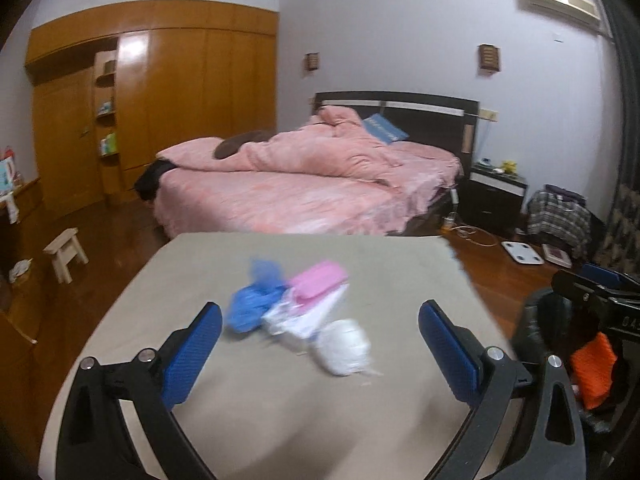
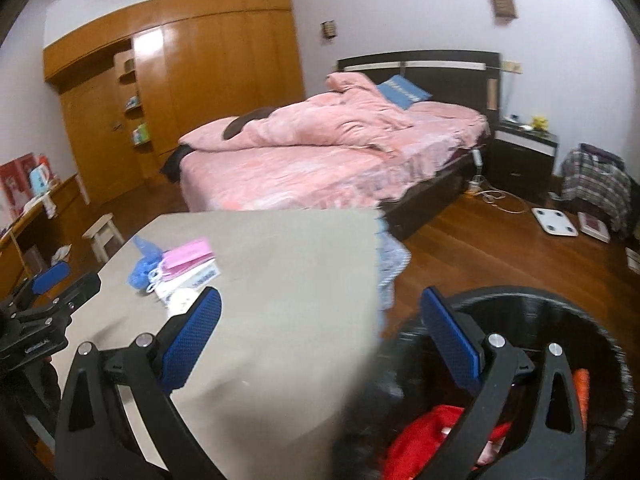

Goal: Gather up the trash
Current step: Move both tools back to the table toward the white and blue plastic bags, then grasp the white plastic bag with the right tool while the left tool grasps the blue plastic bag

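Your left gripper [image 1: 320, 344] has its jaws spread wide and nothing between them; the pads [image 1: 191, 354] are flat blue slabs with a fine dimpled grip, bolted to smooth black arms. It hangs over a table [image 1: 400, 264] covered in a matte beige, felt-like sheet. Straight ahead of its fingertips, between them and slightly toward the right pad, lies a crumpled white wad [image 1: 346, 346], roundish and papery. Just beyond that wad, touching or overlapping one another, are a flat white printed packet [image 1: 308, 314], a pink packet [image 1: 320, 280] lying on it, and to their left a scrunched blue plastic bag [image 1: 252, 306], thin and glossy. All of this is motion-blurred, so finer print is unreadable.

Your right gripper [image 2: 320, 344] is likewise parted and holds nothing. Its left pad sits over the beige table's near corner; its right pad hangs over the rim of a round black bin [image 2: 520, 294] lined with a wrinkled black bag. Inside the bin, under your right arm of the tool, you can see red crumpled material [image 2: 424, 440] and an orange strip [image 2: 582, 390]. The trash pile lies forward and to the left of this gripper, near the table's far left corner, and your left tool shows at the left edge beside it.

Farther out stands a bed [image 2: 320, 160] with rumpled pink quilting, and a glossy wooden wardrobe [image 2: 200, 80]
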Available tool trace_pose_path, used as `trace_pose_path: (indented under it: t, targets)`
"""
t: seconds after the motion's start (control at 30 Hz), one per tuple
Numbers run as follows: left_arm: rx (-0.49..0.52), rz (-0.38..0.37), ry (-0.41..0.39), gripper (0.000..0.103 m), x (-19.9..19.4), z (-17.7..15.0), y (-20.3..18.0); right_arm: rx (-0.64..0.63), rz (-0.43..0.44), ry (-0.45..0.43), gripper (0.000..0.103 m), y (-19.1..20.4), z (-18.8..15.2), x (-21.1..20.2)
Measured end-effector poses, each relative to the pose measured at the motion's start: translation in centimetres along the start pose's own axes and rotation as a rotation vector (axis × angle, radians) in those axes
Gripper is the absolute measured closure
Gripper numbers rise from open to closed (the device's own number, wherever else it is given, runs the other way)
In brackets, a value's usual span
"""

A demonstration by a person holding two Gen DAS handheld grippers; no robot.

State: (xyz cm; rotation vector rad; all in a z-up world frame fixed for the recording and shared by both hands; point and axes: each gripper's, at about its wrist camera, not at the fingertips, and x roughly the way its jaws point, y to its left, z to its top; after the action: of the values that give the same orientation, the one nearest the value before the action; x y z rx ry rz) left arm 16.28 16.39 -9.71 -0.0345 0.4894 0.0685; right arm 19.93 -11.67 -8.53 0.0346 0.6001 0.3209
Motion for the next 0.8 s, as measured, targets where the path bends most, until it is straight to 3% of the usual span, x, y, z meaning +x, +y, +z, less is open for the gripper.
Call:
trace_pose_path:
  t: [0.4, 0.8]
  targets:
    - [-0.049, 0.114, 0.06, 0.006, 2.8, -2.4, 8.0, -0.069, 0.103, 0.105, 0.006, 8.9, -1.3, 8.9]
    - [-0.066, 0.112, 0.111, 0.006, 4.6, -3.5, 9.9, -0.152, 0.155, 0.219, 0.01, 13.3, -2.6, 13.9]
